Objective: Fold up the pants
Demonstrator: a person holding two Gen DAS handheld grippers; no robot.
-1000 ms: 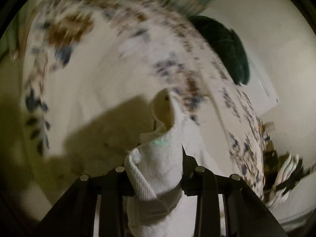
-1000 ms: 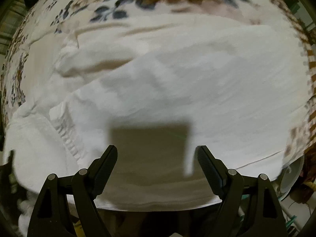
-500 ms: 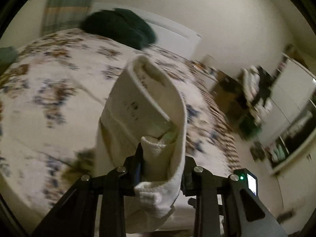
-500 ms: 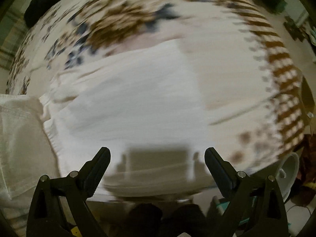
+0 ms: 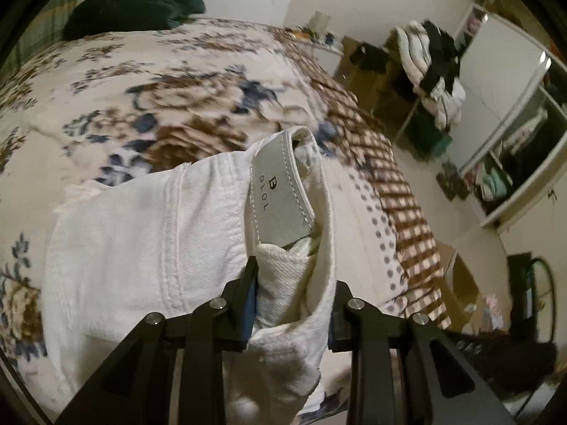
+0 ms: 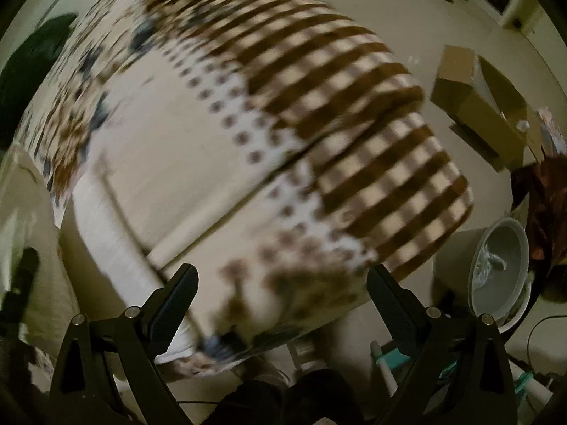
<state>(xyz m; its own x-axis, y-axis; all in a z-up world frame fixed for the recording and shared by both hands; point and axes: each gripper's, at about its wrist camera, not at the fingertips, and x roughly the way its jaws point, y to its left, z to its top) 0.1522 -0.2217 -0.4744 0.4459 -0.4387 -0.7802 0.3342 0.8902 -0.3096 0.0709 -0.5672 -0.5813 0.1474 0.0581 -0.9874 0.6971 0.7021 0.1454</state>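
Left gripper pinches white pants, seemingly waistband.

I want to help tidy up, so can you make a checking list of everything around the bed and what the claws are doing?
Surface: bed with floral and checked cover.
Job's things: white denim pants, bunched, grey label showing.
Clutter: dark green cushion; brown cardboard box; grey round bin.
Claws: left claw shut on pants; right claw open, holding nothing.
Cables: thin dark cable on the floor.
Surroundings: clothes pile, open white wardrobe.
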